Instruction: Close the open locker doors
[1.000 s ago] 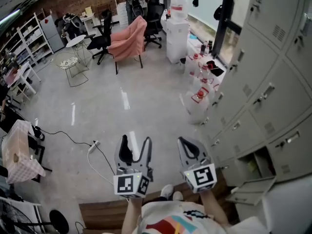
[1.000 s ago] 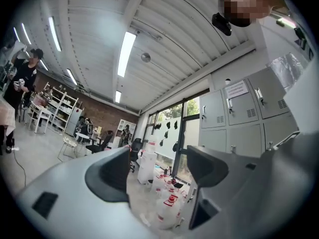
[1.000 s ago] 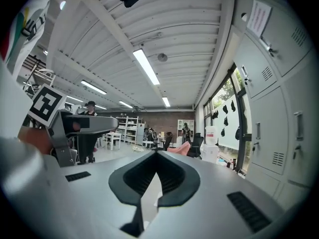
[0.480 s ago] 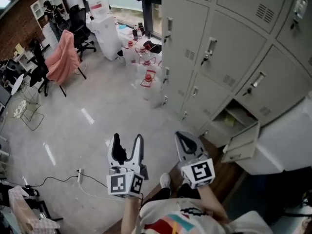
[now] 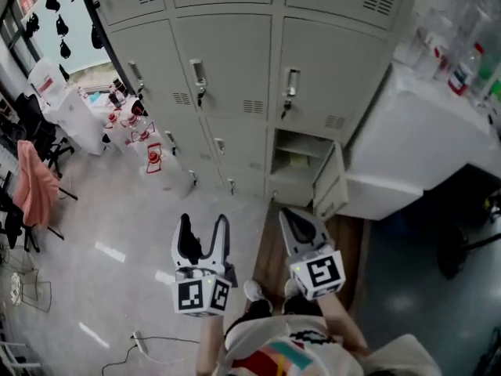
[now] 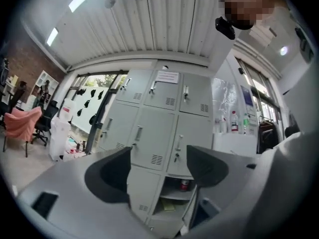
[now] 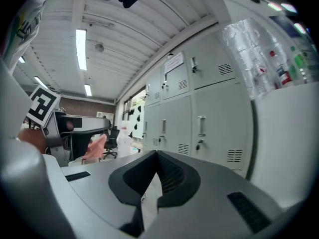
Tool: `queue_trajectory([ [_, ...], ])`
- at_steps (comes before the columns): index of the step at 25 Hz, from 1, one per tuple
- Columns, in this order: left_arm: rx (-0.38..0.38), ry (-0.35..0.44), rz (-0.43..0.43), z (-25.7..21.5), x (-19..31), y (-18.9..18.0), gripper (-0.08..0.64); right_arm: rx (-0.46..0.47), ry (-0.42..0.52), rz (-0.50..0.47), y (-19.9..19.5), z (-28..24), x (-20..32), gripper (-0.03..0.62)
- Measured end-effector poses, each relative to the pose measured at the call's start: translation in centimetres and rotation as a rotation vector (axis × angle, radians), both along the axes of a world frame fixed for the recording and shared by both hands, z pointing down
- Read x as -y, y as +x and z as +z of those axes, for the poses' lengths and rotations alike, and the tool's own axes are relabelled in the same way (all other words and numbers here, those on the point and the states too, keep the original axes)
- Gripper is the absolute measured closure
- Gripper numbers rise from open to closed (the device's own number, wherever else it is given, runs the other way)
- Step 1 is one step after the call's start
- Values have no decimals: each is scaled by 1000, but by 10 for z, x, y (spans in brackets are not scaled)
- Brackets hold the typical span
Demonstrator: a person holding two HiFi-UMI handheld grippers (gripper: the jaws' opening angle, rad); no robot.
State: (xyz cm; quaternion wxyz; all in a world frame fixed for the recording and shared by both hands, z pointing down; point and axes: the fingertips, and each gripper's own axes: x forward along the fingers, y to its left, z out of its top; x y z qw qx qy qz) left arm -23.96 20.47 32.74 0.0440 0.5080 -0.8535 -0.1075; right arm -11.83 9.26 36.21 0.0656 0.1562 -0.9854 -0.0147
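A person stands facing a bank of grey lockers [image 5: 235, 69] with a gripper in each hand, both held clear of the metal and touching nothing. The left gripper [image 5: 205, 229] has its jaws spread wide with only air between them. In its own view the one open compartment [image 6: 175, 195] shows through that gap, low between the two jaws, with a small red can [image 6: 184, 184] on its shelf and a yellow slip [image 6: 168, 206] below. The right gripper [image 5: 296, 224] has its jaws pressed together and holds nothing. The open locker door [image 5: 331, 180] hangs ahead of those jaws and slightly to their right, swung out from the bottom row towards a white counter [image 5: 423, 131], apart from both grippers. Every other door in sight sits flush. Far to the left of the left jaws stands a pink chair [image 5: 35, 190].
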Motion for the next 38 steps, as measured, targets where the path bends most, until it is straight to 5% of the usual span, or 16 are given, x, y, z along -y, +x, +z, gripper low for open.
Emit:
queue_trajectory([
  [9, 18, -28, 295, 5, 130, 126, 230, 28, -12, 302, 151, 1, 92, 588],
  [17, 91, -58, 489, 1, 208, 217, 230, 100, -5, 475, 241, -3, 134, 588],
  [26, 114, -82, 654, 16, 263, 256, 230, 91, 11, 610, 271, -8, 154, 588],
  [38, 128, -218, 704, 64, 304, 260, 230, 53, -36, 694, 277, 5, 175, 588],
])
